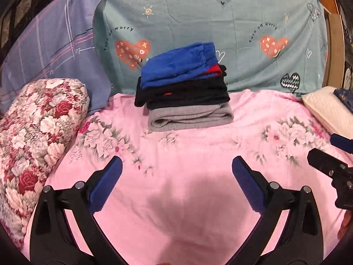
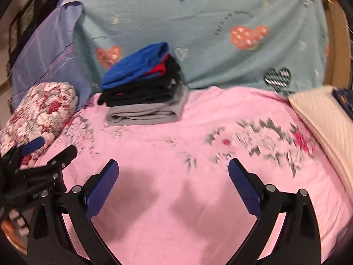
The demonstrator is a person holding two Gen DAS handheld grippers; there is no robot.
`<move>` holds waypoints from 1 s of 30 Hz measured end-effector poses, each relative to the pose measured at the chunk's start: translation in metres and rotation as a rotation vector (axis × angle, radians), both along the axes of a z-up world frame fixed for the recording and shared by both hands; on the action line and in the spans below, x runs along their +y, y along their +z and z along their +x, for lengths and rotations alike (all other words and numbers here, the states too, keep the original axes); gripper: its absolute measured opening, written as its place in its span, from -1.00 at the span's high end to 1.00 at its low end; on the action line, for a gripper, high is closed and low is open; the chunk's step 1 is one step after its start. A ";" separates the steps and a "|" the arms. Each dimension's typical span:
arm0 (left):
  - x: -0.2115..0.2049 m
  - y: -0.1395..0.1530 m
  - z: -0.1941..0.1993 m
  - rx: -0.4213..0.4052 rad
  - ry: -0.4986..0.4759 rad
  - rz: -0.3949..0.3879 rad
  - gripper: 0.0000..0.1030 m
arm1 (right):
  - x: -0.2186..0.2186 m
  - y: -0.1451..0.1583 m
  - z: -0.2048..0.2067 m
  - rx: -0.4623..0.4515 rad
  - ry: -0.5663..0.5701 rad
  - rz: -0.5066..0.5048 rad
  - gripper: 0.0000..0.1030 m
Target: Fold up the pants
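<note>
- The left gripper (image 1: 177,172) has its two fingers spread wide. Nothing is between them.
- The right gripper (image 2: 173,174) is spread wide too, and it holds nothing.
- Both grippers hang over the near part of the pink sheet (image 1: 198,145), side by side. Each one shows at the edge of the other's view.
- A stack (image 1: 185,88) of folded pants sits at the far edge of the pink sheet, near the middle.
- The blue pants (image 1: 176,64) are on top of the stack. A bit of red (image 1: 213,69) peeks out under them on the right.
- Black pants (image 1: 183,95) lie under that, and the grey pants (image 1: 189,117) are at the bottom, touching the sheet.
- Behind the stack is a green cover (image 1: 198,22) with hearts on it.
- A rose pillow (image 1: 35,128) lies at the left edge of the sheet. A purple cloth (image 1: 55,50) is behind it.
- A cream pillow (image 2: 324,119) lies at the right edge.
- The grippers are well apart from the stack.
</note>
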State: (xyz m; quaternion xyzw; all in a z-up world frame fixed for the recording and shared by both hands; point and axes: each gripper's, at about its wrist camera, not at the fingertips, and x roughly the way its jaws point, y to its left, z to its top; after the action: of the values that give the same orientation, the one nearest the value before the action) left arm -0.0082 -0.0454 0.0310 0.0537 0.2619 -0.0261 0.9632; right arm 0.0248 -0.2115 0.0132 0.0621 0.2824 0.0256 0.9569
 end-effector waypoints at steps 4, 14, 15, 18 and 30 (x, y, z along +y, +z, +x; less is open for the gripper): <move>-0.012 -0.016 -0.007 0.004 0.022 0.058 -0.96 | -0.003 -0.015 -0.005 0.030 -0.070 0.034 -0.94; -0.004 -0.032 0.001 0.046 0.010 0.011 -0.96 | 0.012 -0.031 -0.008 -0.011 -0.049 -0.080 -0.94; -0.003 -0.032 0.001 0.045 0.010 0.012 -0.96 | 0.014 -0.032 -0.008 -0.012 -0.048 -0.087 -0.94; -0.001 -0.033 0.001 0.038 0.013 0.012 -0.96 | 0.019 -0.035 -0.008 -0.015 -0.038 -0.103 -0.94; -0.001 -0.039 0.002 0.040 0.005 0.026 -0.96 | 0.038 -0.044 -0.012 -0.038 -0.009 -0.185 -0.94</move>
State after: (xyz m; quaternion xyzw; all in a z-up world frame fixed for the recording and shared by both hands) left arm -0.0066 -0.0459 -0.0079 0.0649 0.2818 -0.0214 0.9570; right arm 0.0128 -0.1738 -0.0303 -0.0258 0.2651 -0.0038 0.9639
